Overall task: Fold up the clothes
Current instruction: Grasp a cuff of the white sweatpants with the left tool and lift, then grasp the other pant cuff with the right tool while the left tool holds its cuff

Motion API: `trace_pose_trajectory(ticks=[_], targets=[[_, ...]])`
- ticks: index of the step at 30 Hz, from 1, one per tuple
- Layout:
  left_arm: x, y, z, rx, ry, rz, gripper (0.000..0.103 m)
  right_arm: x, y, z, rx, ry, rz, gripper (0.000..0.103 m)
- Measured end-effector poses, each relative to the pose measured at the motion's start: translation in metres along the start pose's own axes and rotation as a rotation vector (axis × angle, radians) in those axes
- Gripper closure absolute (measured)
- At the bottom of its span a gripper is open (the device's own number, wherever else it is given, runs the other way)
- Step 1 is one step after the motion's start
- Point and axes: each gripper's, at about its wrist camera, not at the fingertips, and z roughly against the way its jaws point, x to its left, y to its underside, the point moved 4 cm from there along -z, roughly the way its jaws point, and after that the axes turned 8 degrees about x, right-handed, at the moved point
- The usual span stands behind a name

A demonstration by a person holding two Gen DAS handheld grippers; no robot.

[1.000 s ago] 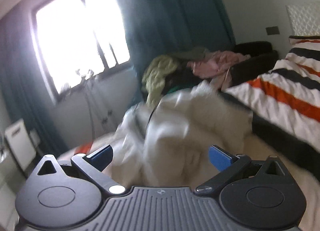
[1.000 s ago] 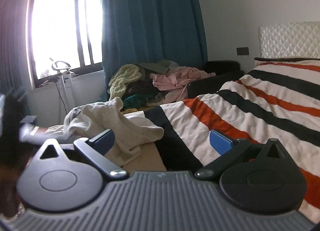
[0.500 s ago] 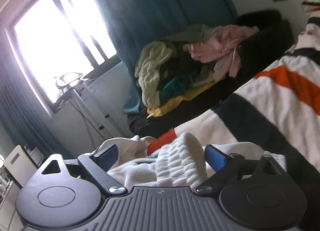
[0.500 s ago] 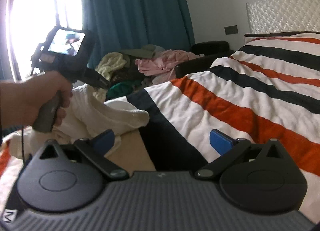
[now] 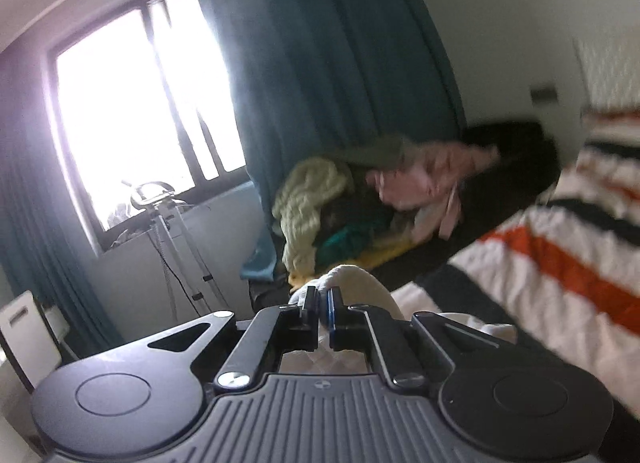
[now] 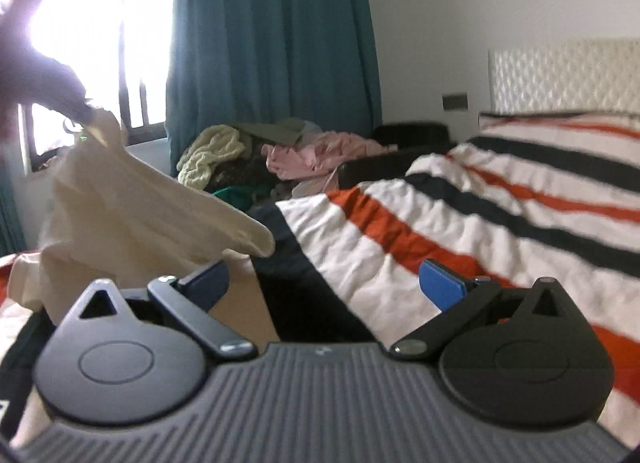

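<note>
At the far left of the right wrist view, the left tongs [image 6: 86, 113] show only as a dark blur lifting the cream garment [image 6: 132, 203] by its top edge, in front of the bright window [image 6: 100, 43]. The cloth hangs down from that grip and spreads over the left end of the bed, a thick fold of it reaching toward the striped blanket [image 6: 500, 215]. In the left wrist view, the left tongs [image 5: 323, 309] are closed tight, a ridge of the cream garment [image 5: 352, 283] pinched between the blue pads. Further right, the teal curtain [image 6: 272, 43] hangs behind a pile of clothes [image 6: 288, 151] in green, pink and dark colours. The right tongs [image 6: 324, 283] stand wide apart with nothing between them, low over the bed, just beside the garment's lower fold and not gripping it. The white quilted headboard [image 6: 560, 75] closes the right side.
</note>
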Motion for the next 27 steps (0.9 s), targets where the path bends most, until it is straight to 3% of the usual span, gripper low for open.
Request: trace_pose_trajectory(ticks=[6, 8, 10, 12, 15, 18, 24, 27], targets=[[0.079, 0.054, 0.126, -0.098, 0.003, 0.138, 0.099, 0.029, -0.003, 0.032, -0.023, -0.056, 0.104, 0.000], [0.103, 0.080, 0.152, -0.093, -0.001, 0.175, 0.099, 0.043, -0.001, 0.041, -0.019, -0.089, 0.154, 0.000], [0.125, 0.108, 0.171, -0.078, -0.004, 0.212, 0.099, 0.056, 0.005, 0.048, 0.052, -0.153, 0.162, 0.000], [0.145, 0.135, 0.183, -0.057, -0.006, 0.253, 0.099, 0.068, 0.013, 0.053, 0.142, -0.230, 0.150, 0.000], [0.174, 0.175, 0.199, -0.026, -0.008, 0.319, 0.099, 0.081, 0.027, 0.063, 0.208, -0.296, 0.166, 0.000], [0.202, 0.209, 0.211, 0.000, 0.005, 0.408, 0.099, 0.094, 0.033, 0.062, 0.198, -0.291, 0.244, 0.000], [0.245, 0.252, 0.211, 0.023, 0.061, 0.568, 0.099, 0.109, 0.046, 0.026, 0.223, -0.302, 0.193, 0.000], [0.253, 0.257, 0.197, 0.038, 0.078, 0.646, 0.099, 0.127, 0.056, 0.003, 0.208, -0.337, 0.207, 0.001]])
